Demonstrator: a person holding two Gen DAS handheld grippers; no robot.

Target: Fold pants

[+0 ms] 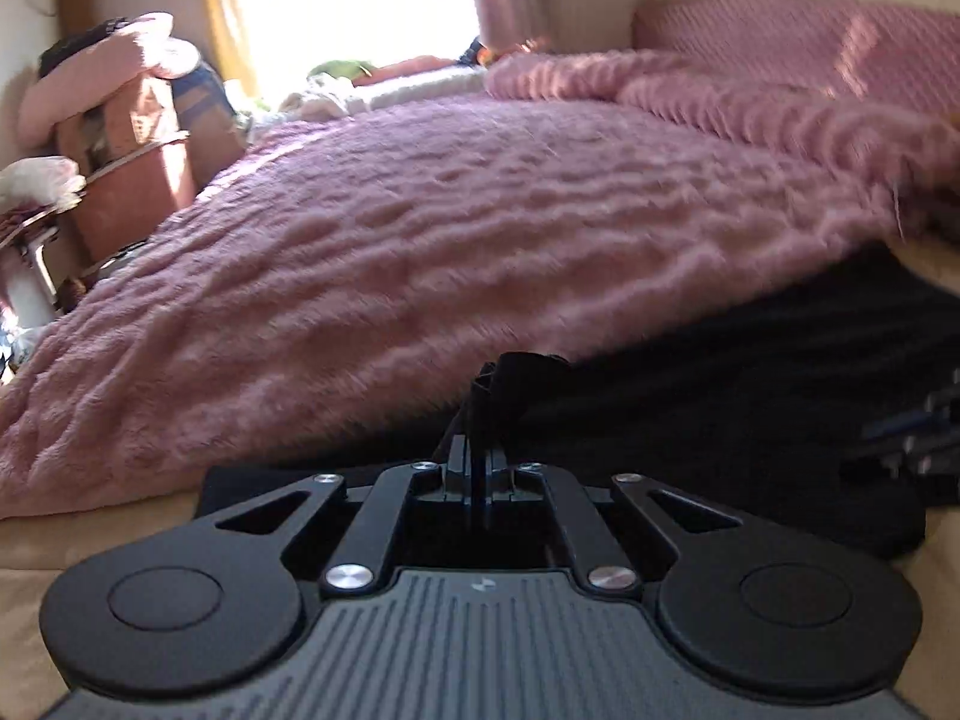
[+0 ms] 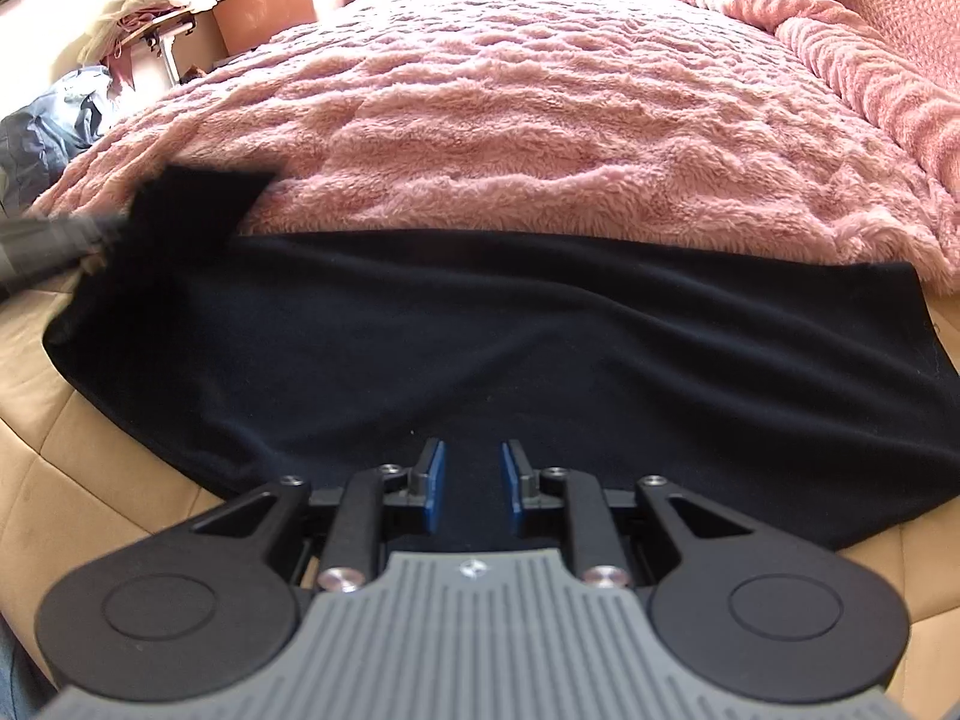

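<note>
Black pants (image 2: 480, 336) lie spread across the tan sheet at the near edge of the bed. My left gripper (image 1: 480, 420) is shut on a bunched corner of the pants (image 1: 720, 396) and lifts it. In the right wrist view that lifted corner (image 2: 192, 204) stands up at the left, with the left gripper blurred beside it. My right gripper (image 2: 474, 468) is open, its blue pads (image 2: 435, 480) low over the near edge of the pants with nothing between them.
A fluffy pink blanket (image 2: 540, 108) covers the bed beyond the pants. Pink pillows (image 1: 810, 36) lie at the far right. Piled boxes, a tub and clothes (image 1: 120, 138) stand beside the bed at the left. The tan sheet (image 2: 90, 468) is bare near me.
</note>
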